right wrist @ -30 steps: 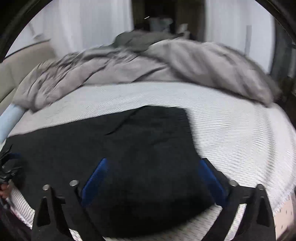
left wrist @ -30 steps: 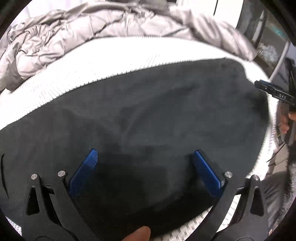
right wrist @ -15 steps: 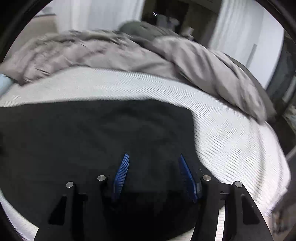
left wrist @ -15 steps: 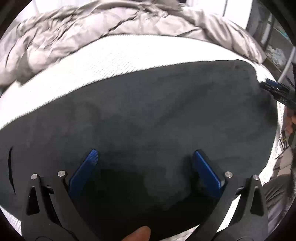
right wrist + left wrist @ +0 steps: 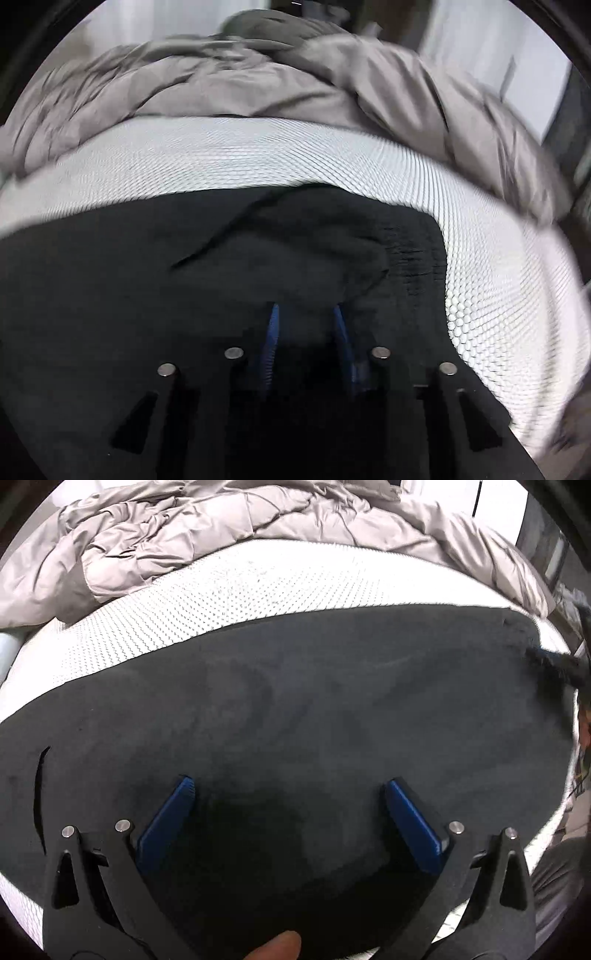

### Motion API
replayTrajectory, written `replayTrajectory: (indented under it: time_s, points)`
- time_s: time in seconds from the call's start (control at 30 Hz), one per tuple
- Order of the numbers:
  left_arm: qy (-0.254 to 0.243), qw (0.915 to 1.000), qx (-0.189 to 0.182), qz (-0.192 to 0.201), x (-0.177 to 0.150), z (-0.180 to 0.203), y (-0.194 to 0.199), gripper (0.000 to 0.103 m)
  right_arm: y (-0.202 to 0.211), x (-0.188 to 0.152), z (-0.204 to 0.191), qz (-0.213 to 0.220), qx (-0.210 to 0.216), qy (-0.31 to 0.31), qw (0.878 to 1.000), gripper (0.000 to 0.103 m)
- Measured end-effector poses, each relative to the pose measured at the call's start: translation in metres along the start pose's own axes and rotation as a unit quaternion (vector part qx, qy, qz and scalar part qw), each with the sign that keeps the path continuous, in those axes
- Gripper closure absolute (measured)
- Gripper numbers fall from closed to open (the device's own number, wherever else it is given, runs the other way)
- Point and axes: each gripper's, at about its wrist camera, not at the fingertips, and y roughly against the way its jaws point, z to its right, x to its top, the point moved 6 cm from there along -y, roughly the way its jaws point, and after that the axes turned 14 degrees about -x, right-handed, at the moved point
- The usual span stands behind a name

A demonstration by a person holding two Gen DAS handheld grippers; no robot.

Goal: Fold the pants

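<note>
right gripper closing, blue fingers narrow around a raised fold of the black pants, pads not clearly pressing yet. left gripper spread wide, hovering over the pants. spread flat across white textured mattress, rumpled grey duvet beyond.

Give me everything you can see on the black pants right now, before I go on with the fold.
The black pants lie spread flat across the white textured mattress, soft matte fabric with faint creases. A pocket slit shows near one end. In the right wrist view a seam runs diagonally and the cloth bunches into a raised wrinkle ahead of the right gripper, whose jaws are closing with fabric between them. The left gripper hangs open over the cloth. The grey duvet lies apart, beyond.
</note>
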Motion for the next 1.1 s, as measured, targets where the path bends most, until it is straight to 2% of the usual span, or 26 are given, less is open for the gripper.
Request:
replayTrajectory:
  time_s: [0.1,0.13,0.2,0.27,0.3,0.33,0.4,0.43,0.47,0.53,0.63,0.67,0.73,0.8,0.9,1.0,1.03,1.07,1.1]
  points:
    - [-0.023,0.9984,-0.045,0.026,0.003,0.036,0.014,0.001,0.052,-0.008,-0.049,0.034,0.092,0.038,0.994,0.062]
    - [-0.036,0.9970,-0.062,0.030,0.005,0.053,0.013,0.001,0.066,-0.013,-0.062,0.044,0.110,0.052,0.992,0.057]
    - [-0.084,0.9923,-0.090,0.012,0.005,0.088,0.002,0.001,0.090,-0.014,-0.097,0.065,0.157,0.082,0.982,0.054]
    - [-0.109,0.9909,-0.078,-0.011,-0.002,0.099,-0.012,0.001,0.101,-0.020,-0.129,0.060,0.208,0.103,0.971,0.053]
    - [-0.113,0.9912,-0.066,-0.022,-0.005,0.097,-0.017,0.000,0.099,-0.023,-0.138,0.054,0.219,0.110,0.968,0.053]
    - [-0.109,0.9919,-0.055,-0.033,-0.010,0.088,-0.022,0.000,0.093,-0.029,-0.145,0.045,0.213,0.125,0.968,0.053]
    - [-0.088,0.9943,-0.046,-0.038,-0.018,0.061,-0.016,0.000,0.074,-0.033,-0.143,0.041,0.170,0.153,0.972,0.051]
    - [-0.079,0.9953,-0.045,-0.035,-0.020,0.048,-0.010,0.000,0.065,-0.036,-0.134,0.049,0.134,0.166,0.976,0.041]
    - [-0.067,0.9965,-0.042,-0.029,-0.024,0.032,0.000,0.000,0.064,-0.037,-0.125,0.052,0.122,0.161,0.978,0.031]
    - [-0.036,0.9992,-0.008,-0.017,-0.034,-0.010,0.023,0.000,0.056,-0.038,-0.101,0.039,0.110,0.138,0.984,0.030]
    - [0.012,0.9993,0.036,0.002,-0.049,-0.065,0.054,0.000,0.036,-0.035,-0.069,0.033,0.030,0.135,0.990,0.030]
    - [0.028,0.9986,0.044,0.011,-0.052,-0.078,0.063,0.001,0.032,-0.032,-0.061,0.029,0.021,0.131,0.991,0.029]
    - [0.049,0.9971,0.055,0.020,-0.054,-0.090,0.072,0.001,0.029,-0.027,-0.051,0.016,0.031,0.106,0.994,0.029]
    - [0.049,0.9975,0.044,0.024,-0.047,-0.082,0.074,0.001,0.036,-0.018,-0.054,0.024,0.047,0.092,0.994,0.030]
    - [0.027,0.9991,0.003,0.033,-0.017,-0.047,0.061,0.001,0.061,0.001,-0.082,0.050,0.128,0.072,0.988,0.030]
    - [0.016,0.9998,-0.002,0.014,0.014,-0.020,0.028,0.001,0.081,0.012,-0.135,0.051,0.201,0.095,0.974,0.030]
    - [0.016,0.9999,-0.002,0.000,0.021,-0.014,0.012,0.003,0.082,0.015,-0.154,0.046,0.214,0.106,0.970,0.030]
    - [0.017,0.9997,-0.002,-0.018,0.026,-0.010,-0.004,0.013,0.081,0.018,-0.168,0.042,0.221,0.116,0.967,0.030]
    - [0.017,0.9992,0.005,-0.037,0.027,-0.008,-0.017,0.014,0.079,0.020,-0.184,0.036,0.229,0.125,0.965,0.030]
